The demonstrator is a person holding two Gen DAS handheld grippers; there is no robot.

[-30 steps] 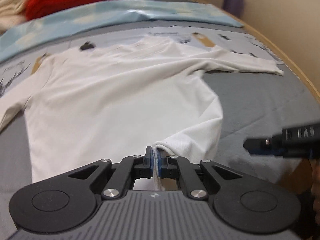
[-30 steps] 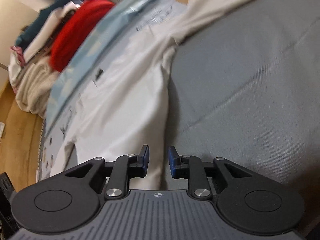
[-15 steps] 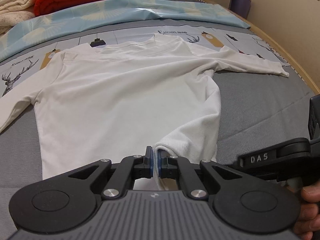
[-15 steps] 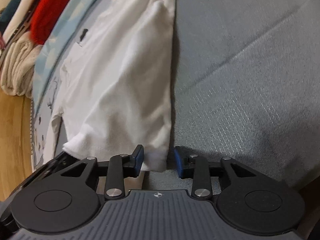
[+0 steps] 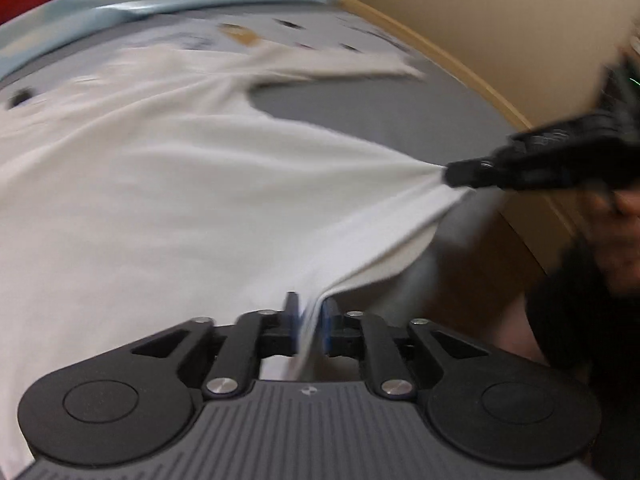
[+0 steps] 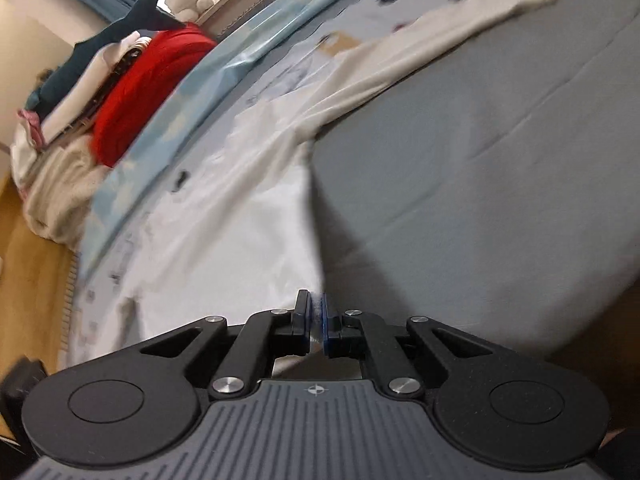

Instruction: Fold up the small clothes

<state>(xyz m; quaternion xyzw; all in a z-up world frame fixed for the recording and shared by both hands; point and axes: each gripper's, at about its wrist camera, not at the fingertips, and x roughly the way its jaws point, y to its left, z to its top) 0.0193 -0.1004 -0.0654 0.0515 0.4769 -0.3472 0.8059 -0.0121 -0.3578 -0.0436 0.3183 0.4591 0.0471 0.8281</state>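
Two tongs on the white shirt's hem: right tongs clamped; left tongs opening around it

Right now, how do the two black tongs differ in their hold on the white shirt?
The right tongs are shut on the white long-sleeved cotton shirt, pulling its hem corner taut. The left tongs are opening, with hem cloth hanging loosely between them. Both work the bottom hem.

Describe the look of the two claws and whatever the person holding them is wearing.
Both are matte black. The left claw and right claw each have two blue-faced fingers on slotted linkage arms with silver rivets, round pivot discs at both sides, and a grey ribbed body with a small crosshair mark. Clothing is too blurred to tell.
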